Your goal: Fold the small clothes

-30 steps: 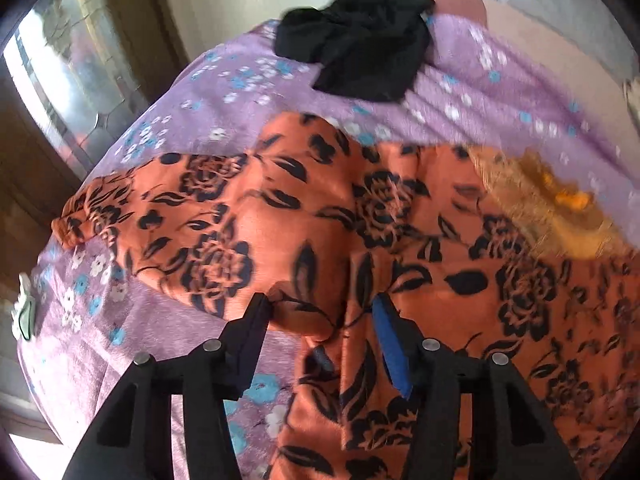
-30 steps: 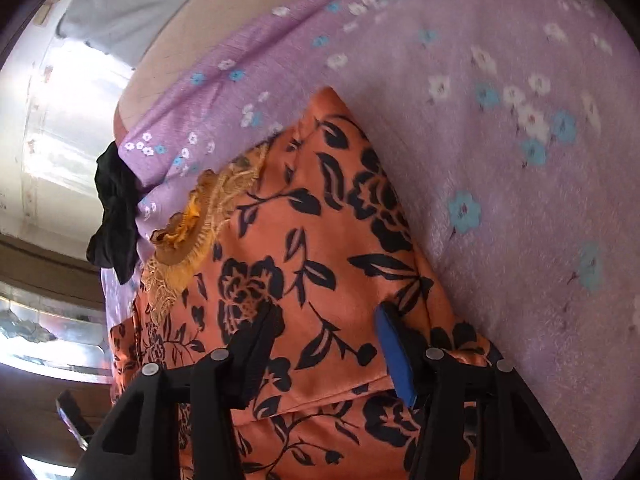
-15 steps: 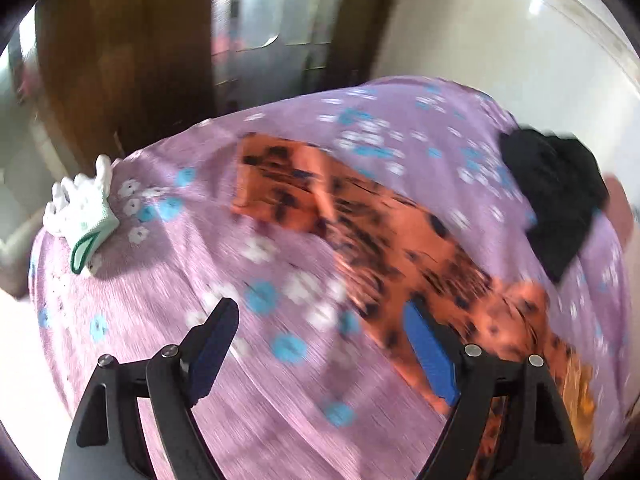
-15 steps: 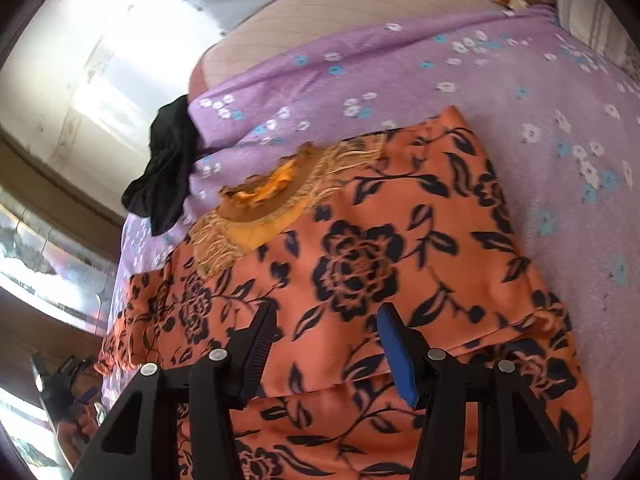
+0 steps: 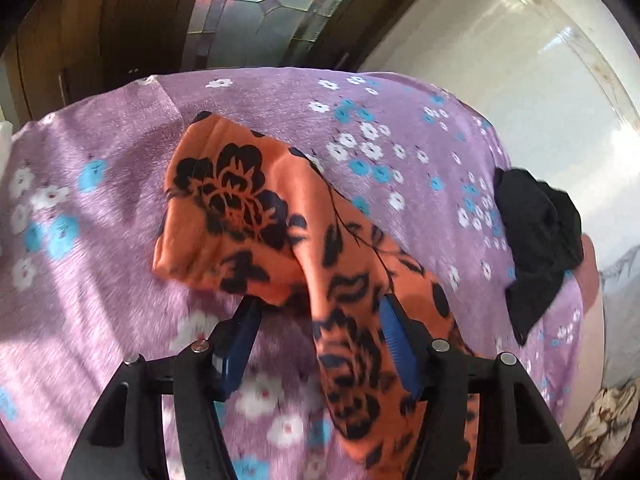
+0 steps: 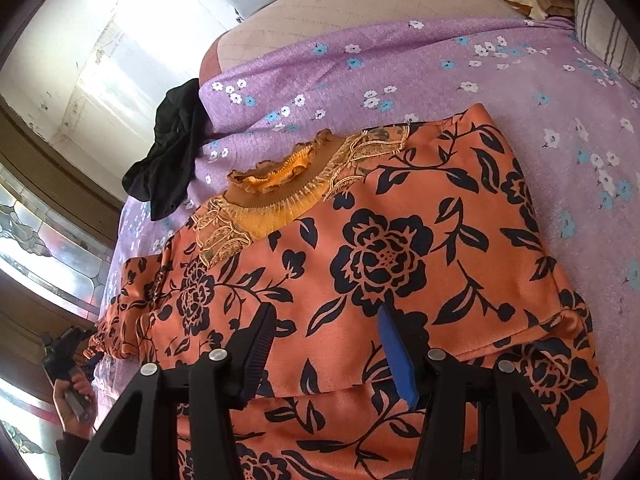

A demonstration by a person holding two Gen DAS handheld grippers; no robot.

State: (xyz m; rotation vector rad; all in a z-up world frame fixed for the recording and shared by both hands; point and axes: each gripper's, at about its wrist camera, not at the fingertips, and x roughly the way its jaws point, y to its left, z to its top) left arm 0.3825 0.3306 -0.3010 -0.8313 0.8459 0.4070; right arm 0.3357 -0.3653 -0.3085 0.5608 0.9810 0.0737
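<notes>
An orange garment with black flowers [image 6: 380,256] lies spread on the purple flowered sheet [image 6: 440,60], its frilled golden collar [image 6: 280,176] towards the far side. My right gripper [image 6: 326,328] hovers open over the garment's middle with nothing pinched. In the left wrist view one sleeve [image 5: 240,208] stretches away from me. My left gripper [image 5: 320,320] straddles that sleeve and its jaws are closing. The cloth lies against the right pad, and sheet still shows beside the left pad. A hand [image 6: 74,396] holding the left gripper shows at the sleeve's end in the right wrist view.
A crumpled black garment [image 5: 536,248] sits near the sheet's far edge, also visible as the black garment [image 6: 172,160]. A wooden frame with leaded glass [image 5: 256,12] and a pale wall border the bed. A striped pillow [image 6: 604,28] lies at the far right.
The left gripper swung from the garment's body out to the sleeve, opened wide on the way, then narrowed around the cloth. The right gripper rolled and shifted a little over the garment.
</notes>
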